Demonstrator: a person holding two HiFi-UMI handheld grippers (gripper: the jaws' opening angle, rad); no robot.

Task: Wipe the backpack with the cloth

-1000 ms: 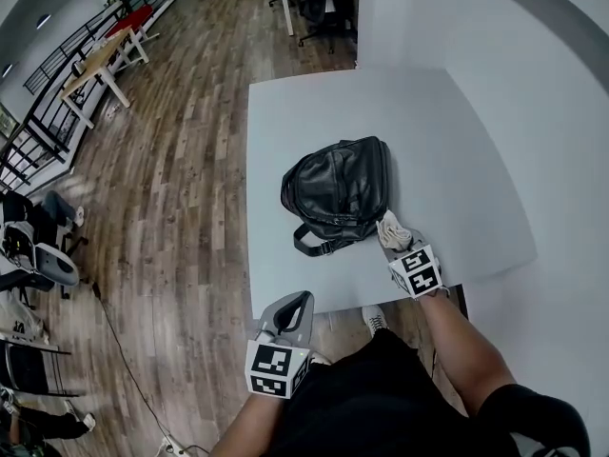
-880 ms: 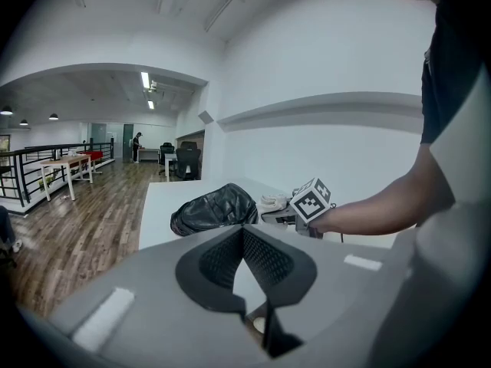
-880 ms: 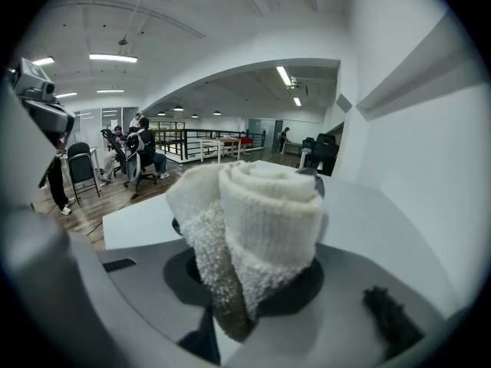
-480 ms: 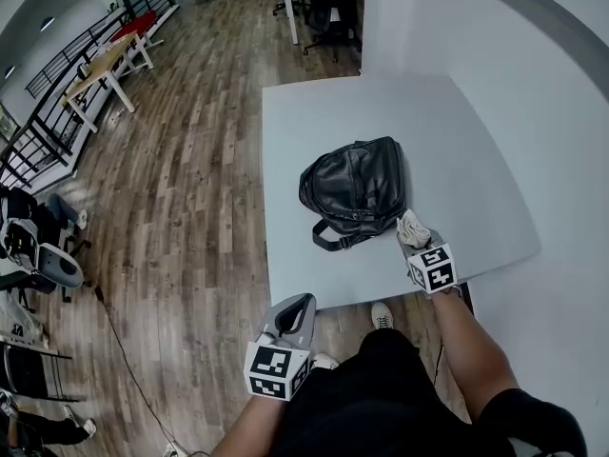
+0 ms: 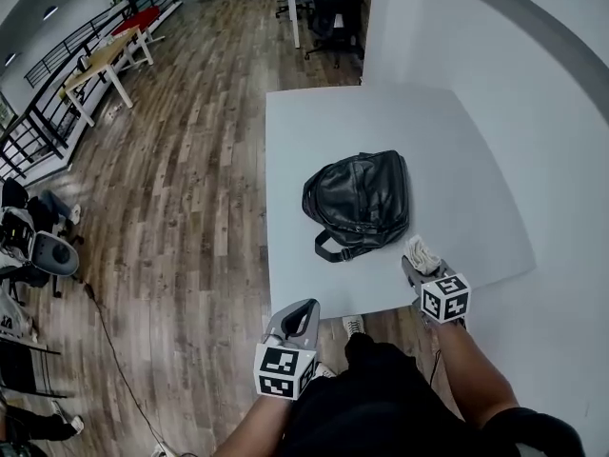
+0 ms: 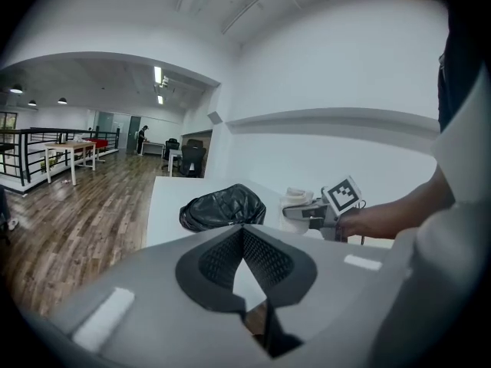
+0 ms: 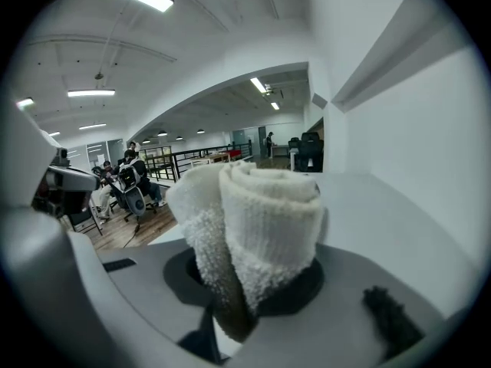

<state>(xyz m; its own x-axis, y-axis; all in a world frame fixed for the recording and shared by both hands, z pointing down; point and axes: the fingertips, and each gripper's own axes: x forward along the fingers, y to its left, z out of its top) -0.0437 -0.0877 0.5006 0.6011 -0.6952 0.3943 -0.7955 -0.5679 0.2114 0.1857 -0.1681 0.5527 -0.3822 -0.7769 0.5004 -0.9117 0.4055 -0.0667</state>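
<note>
While my right gripper (image 5: 416,265) clamps the rolled white terry cloth (image 5: 420,251) just beside the black leather backpack (image 5: 359,198) on the white table (image 5: 457,150), I'd press flat, stroke lengthwise; left gripper (image 5: 297,317) closed, empty, idle.

open-plan office, desks (image 5: 100,60), office chairs (image 5: 338,6), wood floor (image 5: 181,188)

I see a white table (image 5: 476,160) standing against the white wall (image 5: 542,84) on the right. A wood-plank floor (image 5: 181,188) spreads to its left. Far off stand a black office chair (image 5: 338,3) and a wooden-topped desk (image 5: 100,60) beside a black railing (image 5: 48,103). A grey chair (image 5: 52,253) sits at the left edge.
</note>
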